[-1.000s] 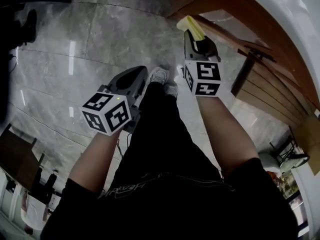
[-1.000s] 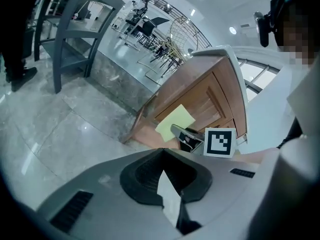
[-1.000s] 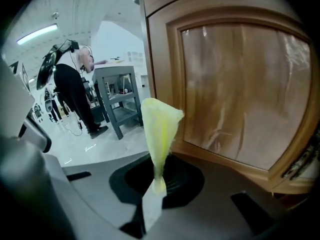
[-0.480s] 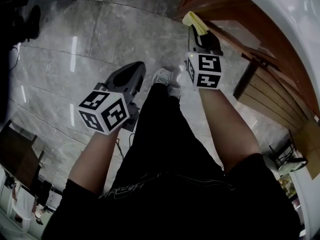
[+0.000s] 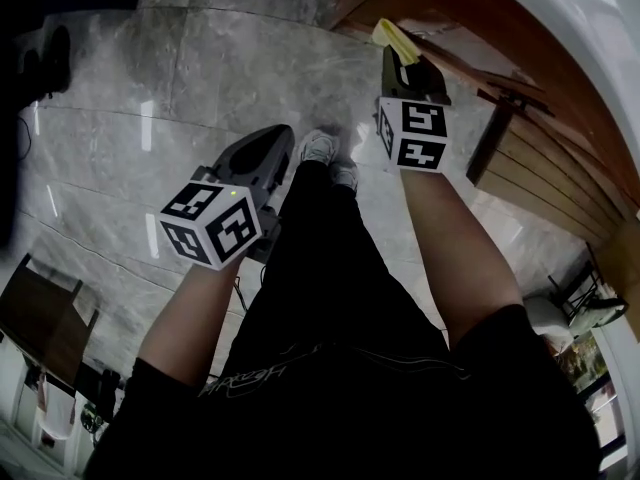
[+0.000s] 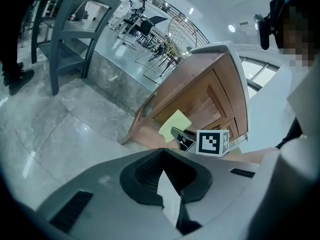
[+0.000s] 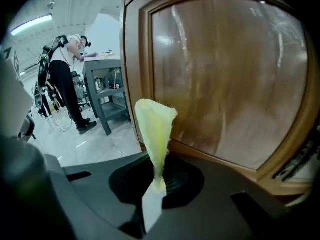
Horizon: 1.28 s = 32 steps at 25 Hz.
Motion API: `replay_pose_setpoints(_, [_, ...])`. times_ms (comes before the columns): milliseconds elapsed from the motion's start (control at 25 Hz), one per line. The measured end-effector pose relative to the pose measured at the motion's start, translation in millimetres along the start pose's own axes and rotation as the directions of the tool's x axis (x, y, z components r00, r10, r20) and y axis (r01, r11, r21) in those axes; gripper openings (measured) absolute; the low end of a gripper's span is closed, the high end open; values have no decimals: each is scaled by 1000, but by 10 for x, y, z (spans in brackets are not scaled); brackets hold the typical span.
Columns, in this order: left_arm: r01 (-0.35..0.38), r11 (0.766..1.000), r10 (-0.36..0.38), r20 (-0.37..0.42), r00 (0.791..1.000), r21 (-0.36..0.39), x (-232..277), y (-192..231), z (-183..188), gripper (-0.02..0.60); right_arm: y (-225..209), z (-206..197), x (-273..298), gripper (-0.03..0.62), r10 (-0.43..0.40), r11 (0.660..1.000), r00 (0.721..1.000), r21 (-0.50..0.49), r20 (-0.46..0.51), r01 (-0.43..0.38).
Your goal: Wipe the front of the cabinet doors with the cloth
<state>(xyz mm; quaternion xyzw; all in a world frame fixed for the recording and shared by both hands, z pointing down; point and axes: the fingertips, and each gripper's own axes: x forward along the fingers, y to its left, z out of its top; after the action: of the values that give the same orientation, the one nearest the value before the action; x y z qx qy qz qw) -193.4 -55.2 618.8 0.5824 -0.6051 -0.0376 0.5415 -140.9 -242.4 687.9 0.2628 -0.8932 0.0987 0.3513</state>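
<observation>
Since a second ago, my right gripper [image 5: 400, 63] has edged right, toward the cabinet [image 5: 545, 183]. Its jaws pinch the yellow cloth [image 7: 155, 129]. Only the right gripper view shows the cloth just before the door [image 7: 225, 84]; I cannot confirm contact. Left gripper [image 6: 167, 194]: jaws pressed together, empty. The head view places it left, over the floor [image 5: 150, 118].

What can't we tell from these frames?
- Cloth-door contact: in the right gripper view, the cloth in the right tongs overlaps the cabinet door frame and depth is unclear; in the head view it is too small.
- Other doors: outside the right gripper view, small in the left gripper view.
- Dirt on the door: lost in glare and blur.
</observation>
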Motion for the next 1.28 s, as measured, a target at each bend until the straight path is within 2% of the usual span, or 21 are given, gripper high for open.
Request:
replay_pose_setpoints(600, [73, 993, -65, -84, 994, 97, 399, -584, -159, 6, -711, -353, -437, 40, -112, 989, 994, 93, -12, 113])
replay_pose_setpoints(1280, [114, 982, -92, -148, 985, 149, 617, -996, -456, 6, -1418, -835, -937, 40, -234, 956, 971, 172, -44, 238])
